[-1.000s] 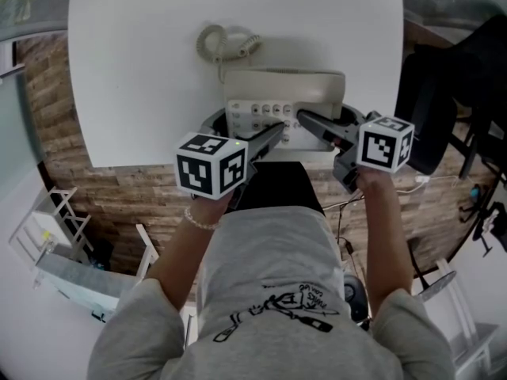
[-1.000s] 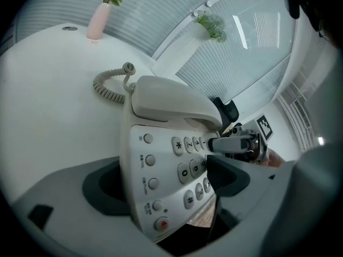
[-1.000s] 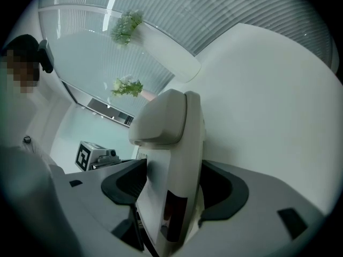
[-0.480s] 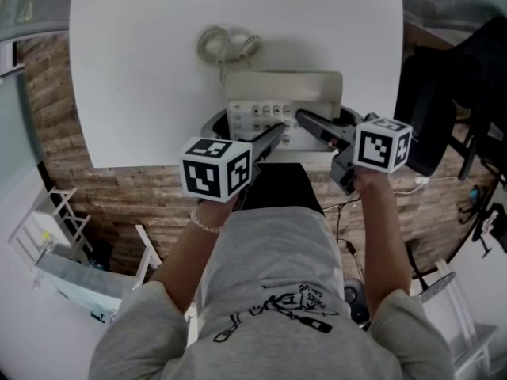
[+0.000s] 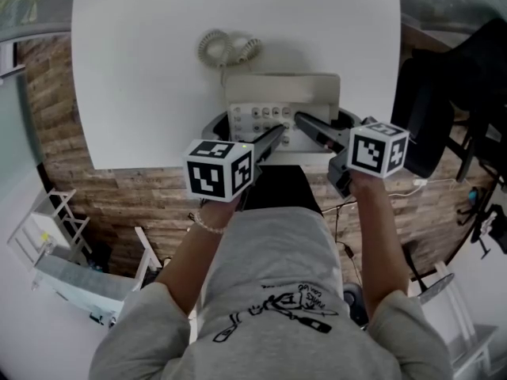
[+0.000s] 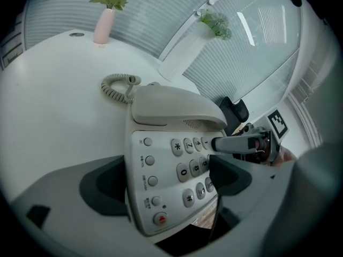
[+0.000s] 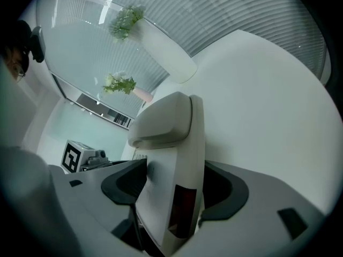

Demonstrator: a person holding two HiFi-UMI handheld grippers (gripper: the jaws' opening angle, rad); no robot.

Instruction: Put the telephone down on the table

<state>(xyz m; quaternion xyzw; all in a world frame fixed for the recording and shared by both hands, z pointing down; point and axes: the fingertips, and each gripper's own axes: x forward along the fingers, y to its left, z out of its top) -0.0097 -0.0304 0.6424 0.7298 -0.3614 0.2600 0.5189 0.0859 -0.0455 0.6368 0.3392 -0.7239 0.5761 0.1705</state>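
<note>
1. Head view: telephone [image 5: 277, 105] lies keypad up on the white table [image 5: 142, 77], close to the table's near edge, in front of the person. Its handset [image 5: 282, 85] rests crosswise on the far end of the base, with its long axis running left to right. The keypad end points back toward the person. The coiled cord [image 5: 226, 46] lies on the table beyond the far left corner. The left gripper [image 5: 245, 129] reaches in over the left half of the base and the right gripper [image 5: 326, 123] over the right half, both slanting down.

2. Left gripper view: the jaws stand wide apart and have just been opening. The keypad [image 6: 190, 165] end of the telephone [image 6: 161, 159] lies between them unclamped. The left pad sits beside the base's left wall, and the right pad hangs over the right-hand keys. The base runs away from the camera to the handset [image 6: 171, 106], with the cord [image 6: 115, 87] curled beyond it. One finger of the right gripper [image 6: 236, 143] lies over the top keys. Wood-patterned floor shows just under the near edge.

3. Right gripper view: this view is rolled, so the telephone [image 7: 174, 165] shows its right wall nearly upright. The handset [image 7: 163, 119] is at the top, the keypad face is turned left, and the table [image 7: 268, 90] is to the right. The jaws are apart with this right side between them, a dark pad close against each face. Whether they press on it cannot be told.
</note>
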